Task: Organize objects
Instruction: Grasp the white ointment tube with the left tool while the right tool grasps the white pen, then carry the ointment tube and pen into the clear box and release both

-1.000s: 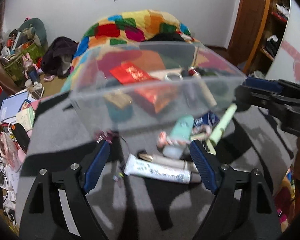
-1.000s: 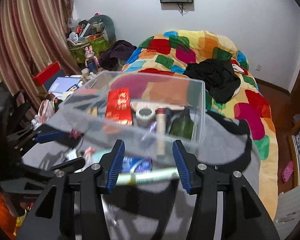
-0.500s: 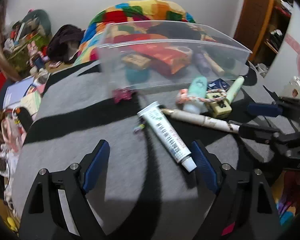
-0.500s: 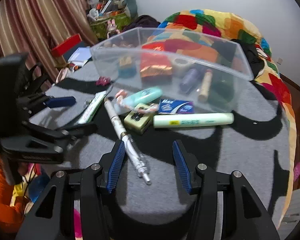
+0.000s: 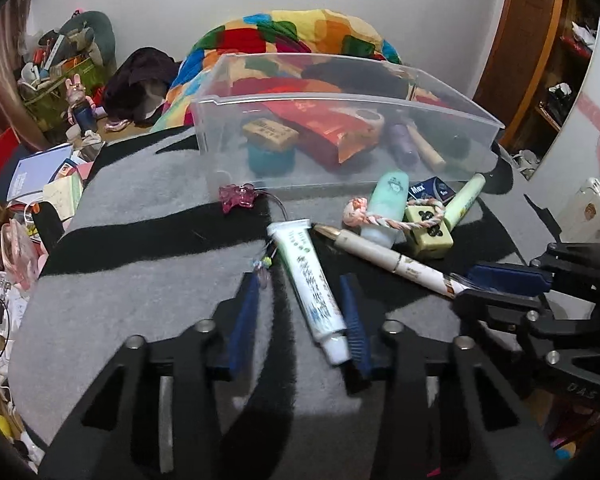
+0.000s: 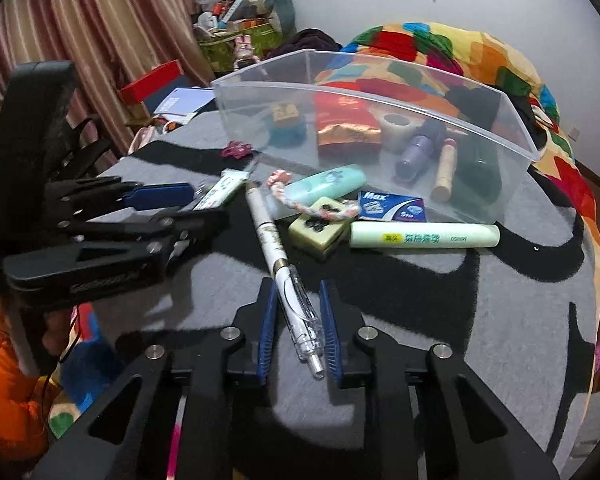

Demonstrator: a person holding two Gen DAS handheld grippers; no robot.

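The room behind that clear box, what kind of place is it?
Most likely a lived-in bedroom: a bright patchwork quilt lies heaped on a bed, striped curtains hang at one side, and a wooden door stands at the other. Clutter lines the floor.

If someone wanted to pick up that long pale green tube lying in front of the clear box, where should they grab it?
Around its middle. The pale green tube lies flat on the grey cloth, parallel to the clear box, so a hand-held gripper probably does best coming down from above with fingers across the narrow width. Its left end sits close to the green tile; middle and right end are freer.
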